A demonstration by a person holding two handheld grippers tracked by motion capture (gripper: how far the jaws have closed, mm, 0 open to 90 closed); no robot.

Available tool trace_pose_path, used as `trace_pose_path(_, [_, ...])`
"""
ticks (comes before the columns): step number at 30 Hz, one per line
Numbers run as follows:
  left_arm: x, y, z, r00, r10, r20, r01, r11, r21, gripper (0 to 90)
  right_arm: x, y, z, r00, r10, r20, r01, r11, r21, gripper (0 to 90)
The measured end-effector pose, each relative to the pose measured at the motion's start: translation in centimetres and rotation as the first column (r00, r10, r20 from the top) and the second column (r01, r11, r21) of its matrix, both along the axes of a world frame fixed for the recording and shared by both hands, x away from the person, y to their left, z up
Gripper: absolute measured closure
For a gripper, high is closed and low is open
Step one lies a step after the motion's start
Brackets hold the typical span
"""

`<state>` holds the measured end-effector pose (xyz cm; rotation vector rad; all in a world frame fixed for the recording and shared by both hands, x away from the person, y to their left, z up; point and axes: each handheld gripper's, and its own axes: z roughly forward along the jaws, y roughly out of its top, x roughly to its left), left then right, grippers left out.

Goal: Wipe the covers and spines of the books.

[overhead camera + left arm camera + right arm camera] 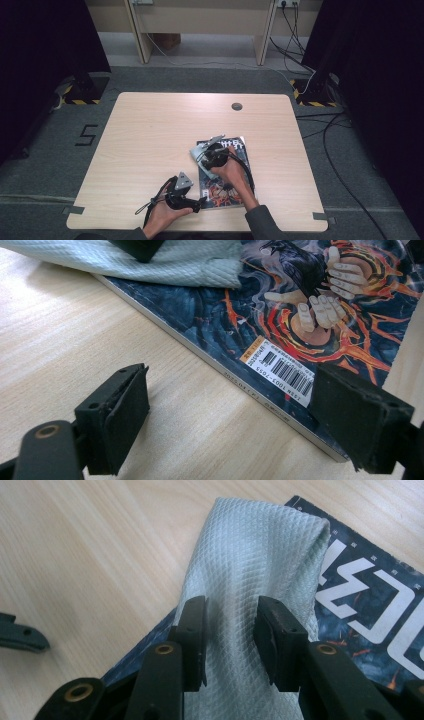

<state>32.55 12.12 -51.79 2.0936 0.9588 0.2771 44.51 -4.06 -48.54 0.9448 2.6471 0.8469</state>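
A magazine [223,193] with a dark, flame-coloured cover [225,320] lies flat on the wooden table [150,135], right of centre near the front. A pale green textured cloth [199,150] is draped over its far left corner and onto the wood. My right gripper [211,150] points down at the cloth [255,555]. Its jaws stand a little apart with their tips on the fabric, which spreads wider than both of them [230,635]. My left gripper [199,202] is open wide at the magazine's near left corner, one jaw over the wood and one by the barcode [230,425].
A round cable hole [237,106] sits near the table's far edge. Bare wood stretches to the left and beyond the magazine [370,600]. Cables trail over the grey floor at the right. A small black part [20,637] lies on the table at the left of the right gripper view.
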Motion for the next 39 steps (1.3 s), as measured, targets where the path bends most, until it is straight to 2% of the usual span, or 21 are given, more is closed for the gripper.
trace_pose_path(2, [0.1,0.1,0.0,1.0000,-0.008,-0.002,0.008,1.0000,-0.001,16.0,-0.5,-0.1,0.1,0.9999,0.011,-0.009,-0.011,1.000,-0.010,65.7])
trace_pose_path(5, [0.2,0.4,0.3,0.9994,-0.023,-0.027,0.023,0.9997,0.004,16.2,-1.4,-0.6,-0.1,0.9997,0.025,0.003,-0.025,1.000,0.007,65.7])
trace_pose_path(6, [0.2,0.5,0.4,0.9990,-0.028,-0.034,0.028,0.9996,-0.001,17.9,-1.8,-0.8,-0.1,0.9995,0.031,0.006,-0.031,1.000,0.004,65.7])
trace_pose_path(7, [0.2,1.2,0.6,0.9981,-0.025,-0.056,0.023,0.9991,-0.035,19.5,-2.3,-1.1,-0.1,0.9994,0.034,0.010,-0.034,0.999,0.015,65.7])
trace_pose_path(8, [0.2,1.2,0.6,0.9981,-0.025,-0.056,0.023,0.9991,-0.035,19.6,-2.3,-1.1,-0.1,0.9994,0.034,0.010,-0.034,0.999,0.015,65.7])
trace_pose_path(10, [0.3,2.1,1.0,0.9980,-0.004,-0.063,0.000,0.9980,-0.063,19.6,-2.9,-1.5,-0.2,0.9994,0.031,0.014,-0.031,0.999,0.023,65.7])
trace_pose_path(12, [0.5,3.2,1.4,0.9979,0.016,-0.063,-0.021,0.9975,-0.067,19.6,-3.7,-1.6,-0.2,0.9992,0.037,0.014,-0.037,0.999,0.020,65.7])
trace_pose_path(13, [0.8,4.3,1.7,0.9967,0.040,-0.071,-0.045,0.9961,-0.076,19.6,-4.5,-1.8,-0.2,0.9989,0.044,0.014,-0.045,0.999,0.025,65.7])
trace_pose_path(14, [0.8,4.3,1.7,0.9967,0.040,-0.071,-0.045,0.9961,-0.076,19.6,-4.5,-1.8,-0.2,0.9989,0.044,0.014,-0.045,0.999,0.025,65.7])
trace_pose_path(15, [1.2,5.3,1.8,0.9954,0.064,-0.071,-0.069,0.9951,-0.071,19.6,-5.4,-1.8,-0.3,0.9979,0.062,0.017,-0.063,0.998,0.032,65.5])
trace_pose_path(16, [1.2,5.3,1.8,0.9954,0.064,-0.071,-0.069,0.9951,-0.071,19.6,-5.4,-1.8,-0.3,0.9979,0.062,0.017,-0.063,0.998,0.032,65.5])
trace_pose_path(17, [1.4,6.1,1.9,0.9938,0.086,-0.071,-0.091,0.9935,-0.070,19.6,-6.2,-1.7,-0.2,0.9957,0.093,0.001,-0.093,0.995,0.031,65.0])
trace_pose_path(20, [1.5,6.7,2.0,0.9925,0.105,-0.063,-0.109,0.9914,-0.071,19.6,-7.6,-1.6,-0.2,0.9929,0.118,0.015,-0.119,0.993,0.024,65.0])
trace_pose_path(22, [1.6,7.3,2.1,0.9919,0.116,-0.051,-0.119,0.9912,-0.057,19.7,-8.2,-1.5,-0.2,0.9918,0.127,0.009,-0.127,0.992,0.024,65.0])
trace_pose_path(24, [1.7,7.6,2.0,0.9894,0.134,-0.055,-0.137,0.9888,-0.059,19.8,-9.5,-1.5,-0.2,0.9860,0.166,0.012,-0.166,0.986,0.025,65.0])
trace_pose_path(27, [1.9,7.8,1.9,0.9882,0.144,-0.053,-0.146,0.9879,-0.051,20.0,-10.6,-1.5,-0.2,0.9823,0.188,0.005,-0.188,0.982,0.022,65.0])
trace_pose_path(31, [1.9,8.0,1.9,0.9876,0.148,-0.051,-0.151,0.9874,-0.048,20.1,-11.1,-1.6,-0.2,0.9801,0.198,0.013,-0.198,0.980,0.023,65.0])
trace_pose_path(35, [2.0,8.2,1.9,0.9862,0.158,-0.050,-0.160,0.9859,-0.048,20.1,-10.9,-1.8,-0.2,0.9809,0.194,0.011,-0.194,0.981,0.021,65.0])
trace_pose_path(38, [2.0,8.2,1.9,0.9859,0.160,-0.050,-0.162,0.9857,-0.046,20.1,-10.6,-2.3,-0.1,0.9837,0.179,0.014,-0.179,0.984,0.003,65.0])
trace_pose_path(39, [2.0,8.2,1.9,0.9862,0.159,-0.048,-0.161,0.9861,-0.044,20.1,-10.1,-3.1,0.0,0.9901,0.139,0.023,-0.139,0.990,-0.008,65.0])
